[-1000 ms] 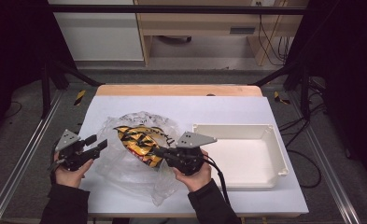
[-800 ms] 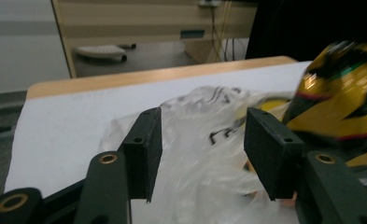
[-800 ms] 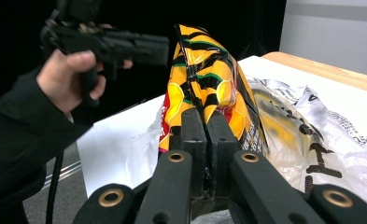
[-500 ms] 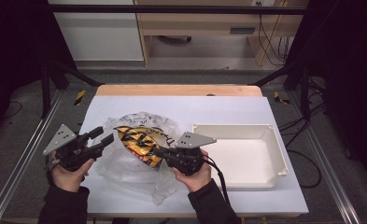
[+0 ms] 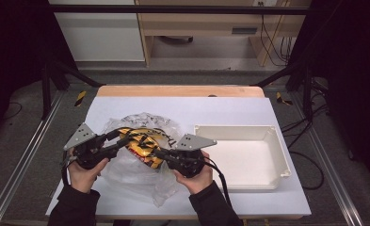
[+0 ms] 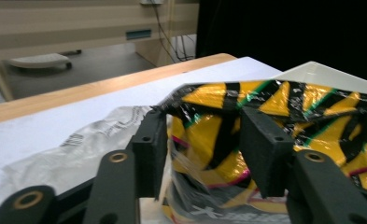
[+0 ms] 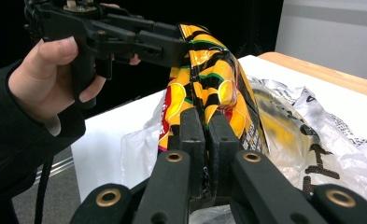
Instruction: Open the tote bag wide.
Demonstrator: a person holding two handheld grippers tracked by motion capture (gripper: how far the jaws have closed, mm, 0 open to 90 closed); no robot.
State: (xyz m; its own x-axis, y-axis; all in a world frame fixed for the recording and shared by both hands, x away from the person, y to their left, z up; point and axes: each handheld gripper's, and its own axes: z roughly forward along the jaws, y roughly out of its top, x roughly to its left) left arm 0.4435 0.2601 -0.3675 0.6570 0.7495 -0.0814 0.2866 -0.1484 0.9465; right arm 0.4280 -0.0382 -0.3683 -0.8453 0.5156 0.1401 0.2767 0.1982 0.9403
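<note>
A yellow and black snack bag [image 5: 142, 145] stands up out of a crumpled clear plastic bag [image 5: 135, 183] on the white table cover. My right gripper [image 5: 157, 154] is shut on the snack bag's near edge; in the right gripper view its jaws [image 7: 205, 126] pinch the foil [image 7: 209, 70] tight. My left gripper [image 5: 124, 141] reaches in from the left at the bag's top. In the left gripper view its jaws [image 6: 204, 140] have just been closing and stand apart, with the snack bag [image 6: 209, 95] and film between them.
A white rectangular tray [image 5: 277, 160] sits to the right of the bags, its corner [image 6: 321, 72] behind the snack bag. The clear bag [image 7: 312, 121] spreads over the table's middle. A wooden strip [image 5: 180, 91] runs along the far edge.
My left gripper has moved right and up, from beside the plastic bag to the snack bag's top, and its jaws have narrowed around it. The right gripper has kept still.
</note>
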